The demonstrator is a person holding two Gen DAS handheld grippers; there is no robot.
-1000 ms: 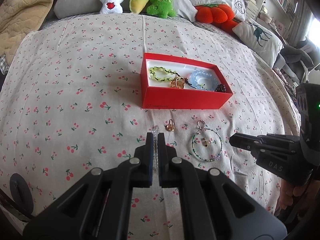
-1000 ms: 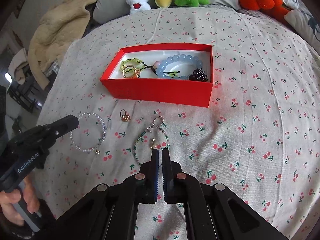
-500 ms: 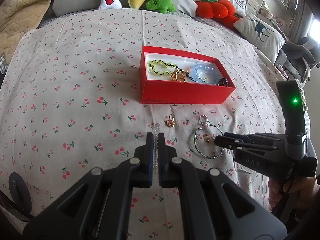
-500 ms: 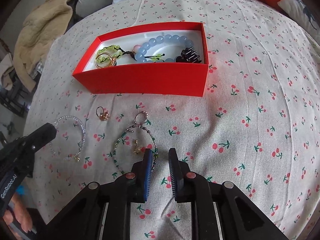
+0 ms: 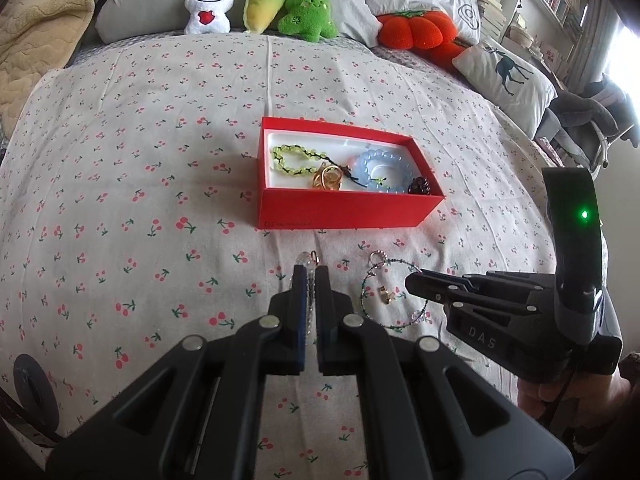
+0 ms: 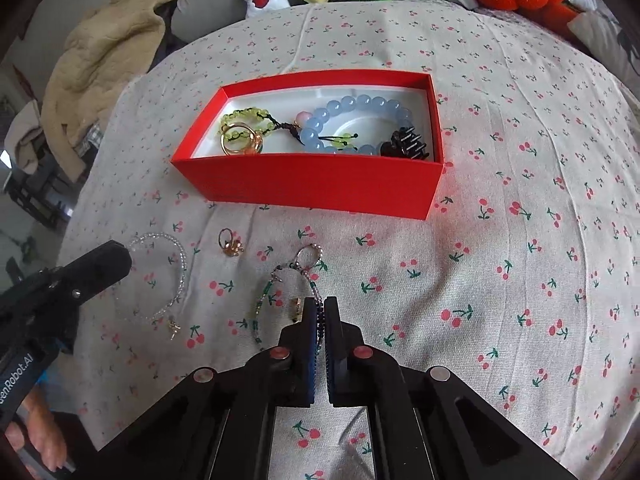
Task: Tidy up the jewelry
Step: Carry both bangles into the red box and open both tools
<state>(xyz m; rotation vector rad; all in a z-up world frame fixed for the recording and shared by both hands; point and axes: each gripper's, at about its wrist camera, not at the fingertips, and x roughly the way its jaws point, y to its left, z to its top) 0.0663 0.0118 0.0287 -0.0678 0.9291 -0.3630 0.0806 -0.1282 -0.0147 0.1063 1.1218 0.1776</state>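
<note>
I have both grippers low over the bed [image 5: 120,128], whose cherry-print sheet carries everything. Ahead of both sets of jaws sits the red box [image 6: 320,184], already holding a green bead bracelet [image 6: 244,118], a pale blue bead bracelet [image 6: 352,120], a gold ring [image 6: 240,146] and a dark hair claw [image 6: 406,146]. I judge the job a little past halfway: four pieces are in, three are out on the sheet.

The left gripper [image 5: 311,280] has its jaws pinched narrow on the clear bead bracelet [image 6: 176,272], a strand of which runs up between the pads. The right gripper [image 6: 320,312] has its jaws closed just as narrow on the near side of the green-and-purple bead bracelet [image 6: 280,288], whose loop lies ahead and to the left of the tips. Both bracelets rest on the sheet, so lifting and carrying them to the box is what remains. The small gold charm ring [image 6: 231,243] lies loose between the two bracelets, untouched.

The right wrist view shows the clear bracelet's whole arc and its dangling clasp; in the left wrist view the jaws hide nearly all of it, and they also cover the charm ring apart from a glint at their tips. The left view alone shows the right gripper side-on, with its green light and the hand [image 5: 560,396] holding it.
</note>
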